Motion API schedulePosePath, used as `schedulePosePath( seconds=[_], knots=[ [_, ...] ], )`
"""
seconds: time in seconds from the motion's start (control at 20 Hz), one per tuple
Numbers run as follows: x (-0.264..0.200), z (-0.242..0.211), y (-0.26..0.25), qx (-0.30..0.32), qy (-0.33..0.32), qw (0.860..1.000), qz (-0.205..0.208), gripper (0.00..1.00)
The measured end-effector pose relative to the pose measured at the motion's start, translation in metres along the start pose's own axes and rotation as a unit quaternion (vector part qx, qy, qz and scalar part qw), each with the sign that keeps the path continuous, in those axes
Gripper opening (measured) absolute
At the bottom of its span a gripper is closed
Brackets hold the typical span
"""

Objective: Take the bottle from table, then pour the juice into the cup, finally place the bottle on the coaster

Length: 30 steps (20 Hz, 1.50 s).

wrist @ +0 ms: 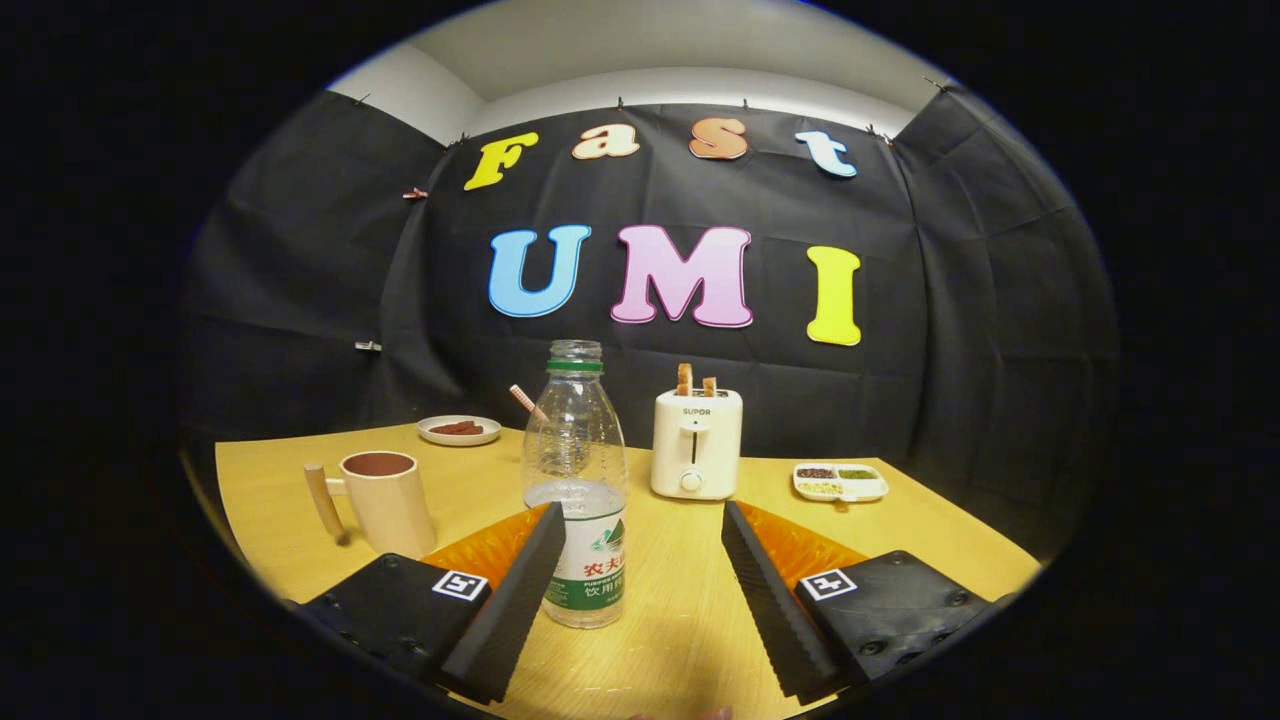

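My gripper (640,580) is spread wide and has hold of nothing; the two fingers stand well apart with bare table between them. The water bottle (578,480) stands upright on the wooden table (680,640), cap off, just inside my left finger, at about eleven o'clock from the gap's middle. That finger overlaps its label in the view, but I cannot tell whether it touches. The right finger is well clear of it. The bottle looks roughly half full of clear liquid.

So I judge the task barely begun: the bottle is not yet taken, nothing is poured, nothing is set down. The cup (385,500), a cream mug with a wooden handle, sits beyond my left finger at about ten o'clock, its inside dark; whether that is liquid I cannot tell. I cannot make out a coaster for certain.

Further back, a small plate (459,430) with something brown lies at eleven o'clock, a white toaster (696,443) with two slices up stands at about one o'clock, and a divided dish of beans (840,482) lies at two o'clock.

What is left, as I read it: centre on the bottle, close, lift, pour, then place.
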State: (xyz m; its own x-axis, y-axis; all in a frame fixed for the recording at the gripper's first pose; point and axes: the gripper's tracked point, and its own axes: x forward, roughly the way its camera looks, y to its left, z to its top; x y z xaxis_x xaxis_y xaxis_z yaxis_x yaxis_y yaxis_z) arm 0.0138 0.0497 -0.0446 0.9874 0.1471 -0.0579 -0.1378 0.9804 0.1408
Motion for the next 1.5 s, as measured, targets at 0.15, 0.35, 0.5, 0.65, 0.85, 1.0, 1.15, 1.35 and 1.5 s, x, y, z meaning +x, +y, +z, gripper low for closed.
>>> schedulePosePath(
  seconds=[0.15,0.35,0.5,0.65,0.85,1.0,1.15,1.35,1.5],
  knots=[
    [0.010,-0.002,0.014,0.006,0.004,1.000,0.013,0.97],
    [0.028,-0.010,0.031,0.011,0.013,1.000,0.020,0.97],
    [0.040,-0.017,0.035,0.004,0.020,1.000,0.017,0.97],
    [0.053,-0.019,0.034,-0.001,0.024,1.000,0.004,0.90],
    [0.058,-0.018,0.033,-0.008,0.030,0.999,-0.009,0.75],
    [0.054,-0.003,0.031,-0.050,0.012,0.998,-0.019,0.69],
    [0.054,0.010,0.031,-0.099,0.006,0.995,-0.022,0.69],
    [0.060,0.024,0.033,-0.155,0.016,0.988,-0.011,0.69],
    [0.062,0.036,0.032,-0.209,0.014,0.978,-0.012,0.69]
  ],
)
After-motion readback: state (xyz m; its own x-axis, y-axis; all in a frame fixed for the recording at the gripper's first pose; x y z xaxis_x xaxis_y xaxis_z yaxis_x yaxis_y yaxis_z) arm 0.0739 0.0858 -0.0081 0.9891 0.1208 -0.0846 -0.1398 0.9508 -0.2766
